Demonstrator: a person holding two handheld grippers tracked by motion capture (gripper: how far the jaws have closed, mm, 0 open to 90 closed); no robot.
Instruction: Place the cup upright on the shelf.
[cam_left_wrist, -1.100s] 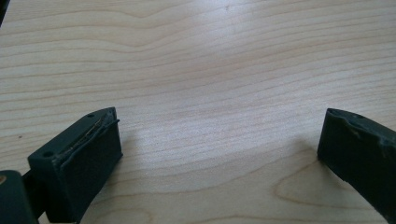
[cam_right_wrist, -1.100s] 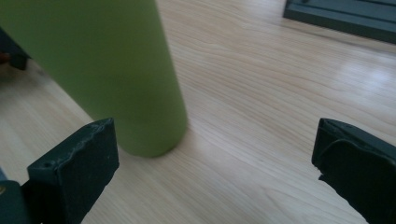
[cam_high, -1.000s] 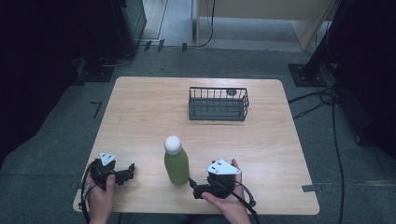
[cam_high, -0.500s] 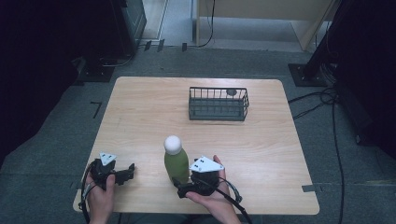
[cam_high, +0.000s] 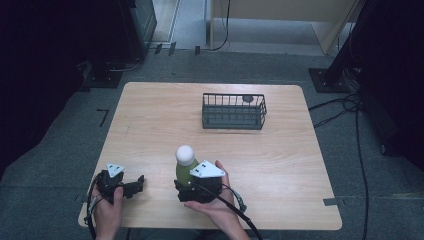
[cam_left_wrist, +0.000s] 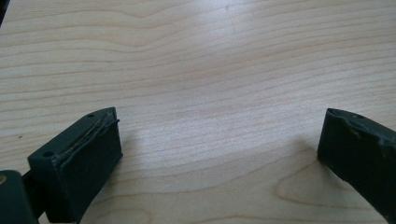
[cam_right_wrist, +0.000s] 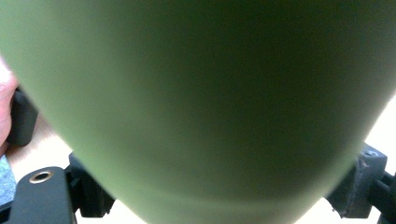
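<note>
Now the grasp step is in hand: the green bottle (cam_high: 183, 169), upright near the table's (cam_high: 280, 170) front edge, is flanked by the right gripper (cam_high: 192, 192), its jaws just closing and seemingly clamped, so a steady lift is called for, while the left gripper (cam_high: 131, 184) is left spread apart.

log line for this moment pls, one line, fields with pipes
right gripper: jaws just closing, around green bottle | bottle: upright, white cap | left gripper: open over bare table | wire basket: far side
</note>
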